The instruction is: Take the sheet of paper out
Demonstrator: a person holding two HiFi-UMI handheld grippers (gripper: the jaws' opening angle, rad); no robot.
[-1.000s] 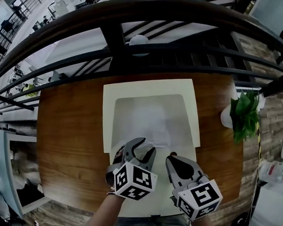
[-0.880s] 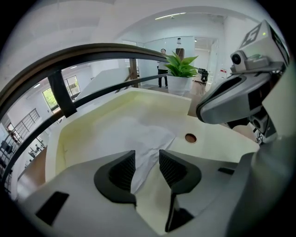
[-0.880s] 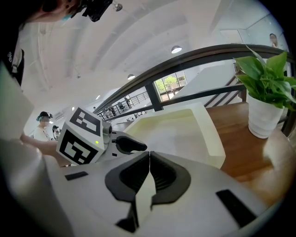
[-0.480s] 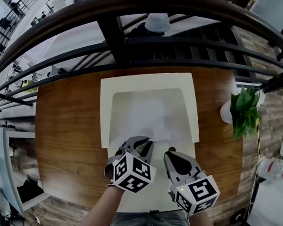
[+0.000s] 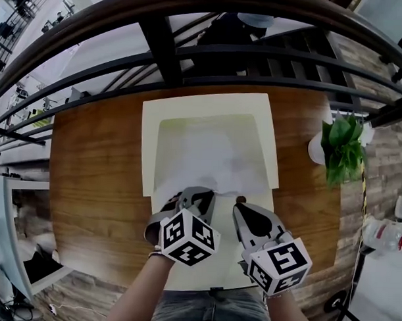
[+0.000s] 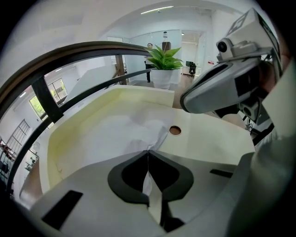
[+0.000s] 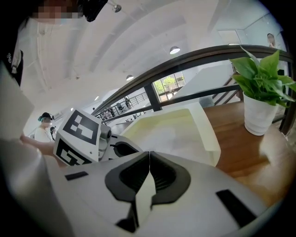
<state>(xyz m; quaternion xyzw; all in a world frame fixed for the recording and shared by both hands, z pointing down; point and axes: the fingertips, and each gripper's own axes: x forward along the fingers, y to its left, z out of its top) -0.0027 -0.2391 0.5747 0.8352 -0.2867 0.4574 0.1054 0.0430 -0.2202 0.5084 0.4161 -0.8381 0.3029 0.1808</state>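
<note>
1. Head view: a cream tray (image 5: 149, 148) sits on the wooden worktop (image 5: 95, 172), with the white sheet (image 5: 207, 160) lying inside it. The left tool (image 5: 198, 193) is at the sheet's near edge. The right tool (image 5: 240, 205) is just right of it, over the tray's flat near part. A potted plant (image 5: 343, 148) stands far right.
2. Left gripper view: the left tool (image 6: 148, 152) has just closed and is clenched on the sheet's near edge; the sheet puckers up to its tips.
3. Right gripper view: the right tool (image 7: 149, 155) is clenched with nothing between its jaws. The tray is ahead, the plant to the right.

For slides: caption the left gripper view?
Left gripper, jaws just closed, pinching the sheet of paper in the cream tray.
</note>
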